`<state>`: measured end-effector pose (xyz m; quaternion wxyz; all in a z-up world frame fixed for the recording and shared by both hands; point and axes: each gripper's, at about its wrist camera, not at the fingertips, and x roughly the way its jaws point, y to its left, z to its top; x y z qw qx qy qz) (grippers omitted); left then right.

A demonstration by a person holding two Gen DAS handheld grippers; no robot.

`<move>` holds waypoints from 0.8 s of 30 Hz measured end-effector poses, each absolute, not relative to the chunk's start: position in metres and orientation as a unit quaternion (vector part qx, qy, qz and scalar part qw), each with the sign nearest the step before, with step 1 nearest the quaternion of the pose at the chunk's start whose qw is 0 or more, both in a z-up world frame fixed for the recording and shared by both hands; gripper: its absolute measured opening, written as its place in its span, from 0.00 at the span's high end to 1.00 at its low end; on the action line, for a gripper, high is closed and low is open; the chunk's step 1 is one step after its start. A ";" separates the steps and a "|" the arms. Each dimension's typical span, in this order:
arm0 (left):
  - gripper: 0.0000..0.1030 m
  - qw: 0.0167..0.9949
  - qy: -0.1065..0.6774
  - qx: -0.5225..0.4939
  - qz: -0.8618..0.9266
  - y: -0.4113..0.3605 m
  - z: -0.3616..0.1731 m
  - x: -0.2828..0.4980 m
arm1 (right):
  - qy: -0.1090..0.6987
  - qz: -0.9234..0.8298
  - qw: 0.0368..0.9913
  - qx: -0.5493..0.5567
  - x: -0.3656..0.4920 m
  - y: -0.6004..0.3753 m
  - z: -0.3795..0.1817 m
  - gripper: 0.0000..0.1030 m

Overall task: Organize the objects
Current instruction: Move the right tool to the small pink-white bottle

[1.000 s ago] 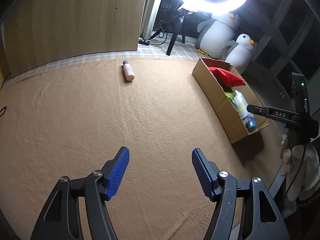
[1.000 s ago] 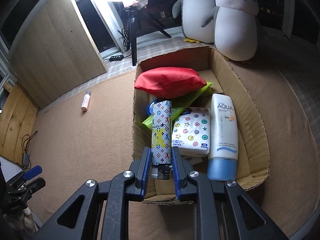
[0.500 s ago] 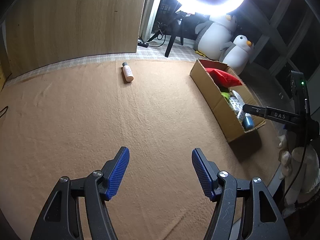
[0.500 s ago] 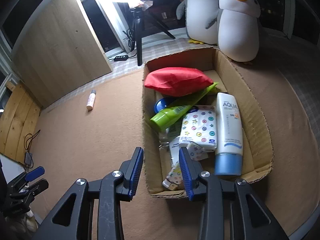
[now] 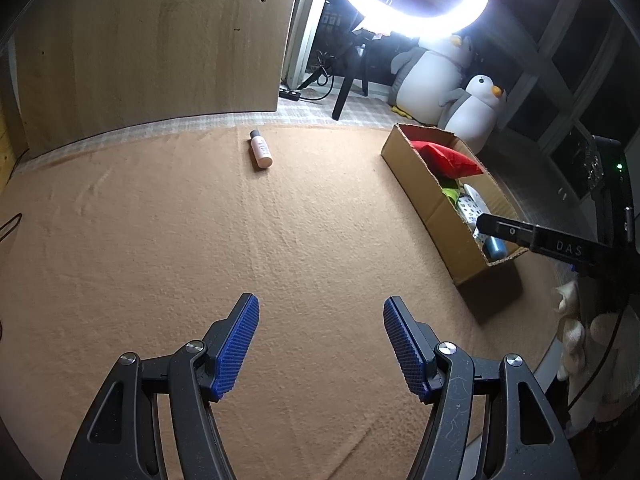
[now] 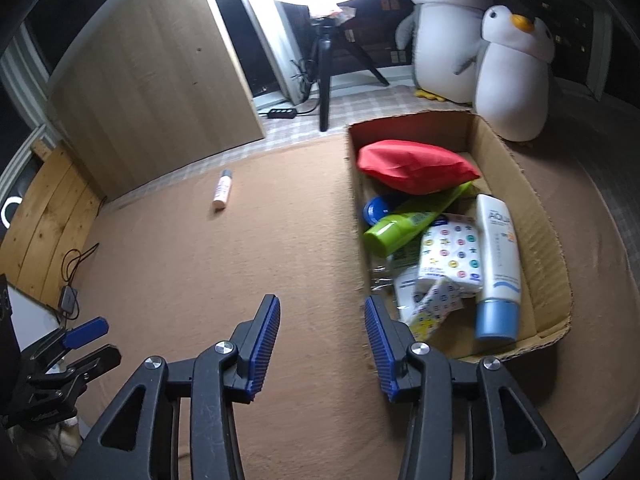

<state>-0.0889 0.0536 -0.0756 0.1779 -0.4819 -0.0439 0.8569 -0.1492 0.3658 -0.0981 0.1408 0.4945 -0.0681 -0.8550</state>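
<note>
You are holding the right gripper (image 6: pixel 320 336) just beside the cardboard box's (image 6: pixel 556 240) near left corner, its blue ribbed fingers (image 6: pixel 262 344) apart after opening just now, with nothing between them. The patterned tube (image 6: pixel 430 312) is lying loose in the box's near end, leaning on a dotted tissue pack (image 6: pixel 450 258) beside a white sunscreen tube (image 6: pixel 498 256), a green tube (image 6: pixel 412 220) and a red pouch (image 6: pixel 412 166).

Your left gripper (image 5: pixel 320 344) is hovering over the bare brown cloth (image 5: pixel 200 240) on the worktop, fingers apart and empty.

What is left outside the box is the small pink bottle (image 5: pixel 261 150), lying on its side near the far edge of the cloth, well apart from both grippers and from the box. It looks like a light, rigid plastic cylinder with a dark cap (image 5: pixel 254 133) and a smooth, probably slick skin, so it will likely roll if you nudge it along the cloth. You are best taking it across the middle of the body, fingers straddling its width rather than its ends, and closing squarely so it is not squirting out. The cloth is soft and slightly wrinkled, so it should give a little under the finger tips. The box walls are thin corrugated card with ragged edges; you will want to be clearing the rim when carrying the bottle in.
</note>
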 end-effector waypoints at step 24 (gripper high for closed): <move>0.34 0.143 -0.047 -0.493 0.857 0.049 -0.098 -0.143 | -0.031 -0.838 0.175 0.516 -0.119 0.306 -0.123 0.39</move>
